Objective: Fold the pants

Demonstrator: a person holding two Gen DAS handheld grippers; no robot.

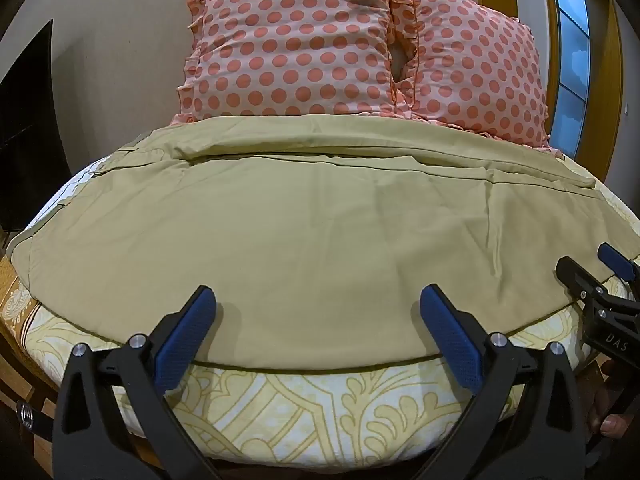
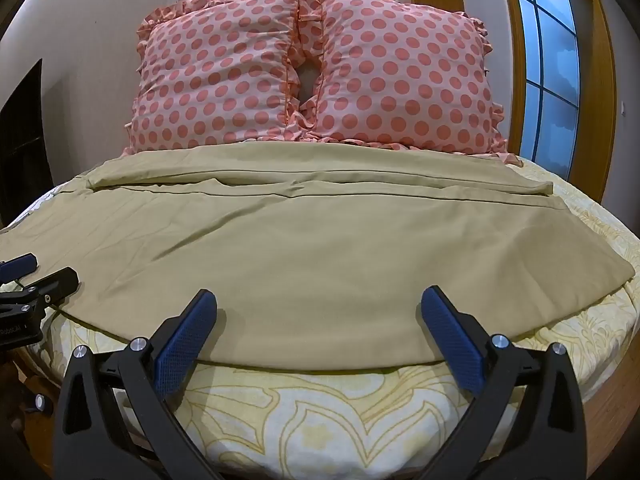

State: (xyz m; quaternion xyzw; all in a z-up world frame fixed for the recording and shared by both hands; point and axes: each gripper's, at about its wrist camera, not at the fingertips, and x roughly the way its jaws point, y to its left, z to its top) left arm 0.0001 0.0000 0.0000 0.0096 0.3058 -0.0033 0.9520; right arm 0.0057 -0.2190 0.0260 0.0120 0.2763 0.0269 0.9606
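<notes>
Khaki pants [image 1: 304, 236] lie spread flat across the bed, the far leg lying along the near one; they also show in the right wrist view [image 2: 304, 248]. My left gripper [image 1: 318, 304] is open and empty, its blue pads [image 1: 188, 340] hovering over the near edge of the pants. My right gripper [image 2: 318, 304] is open and empty over the same near edge, further right. It shows at the right edge of the left wrist view [image 1: 592, 272]. The left gripper shows at the left edge of the right wrist view [image 2: 40, 270].
The bed has a white sheet with a yellow pattern [image 1: 320, 408], [image 2: 340, 420]. Two pink polka-dot pillows [image 1: 296, 40], [image 2: 404, 76] lean against the wall behind the pants. A window [image 2: 548, 72] is at the right. A dark cabinet [image 1: 28, 120] stands at the left.
</notes>
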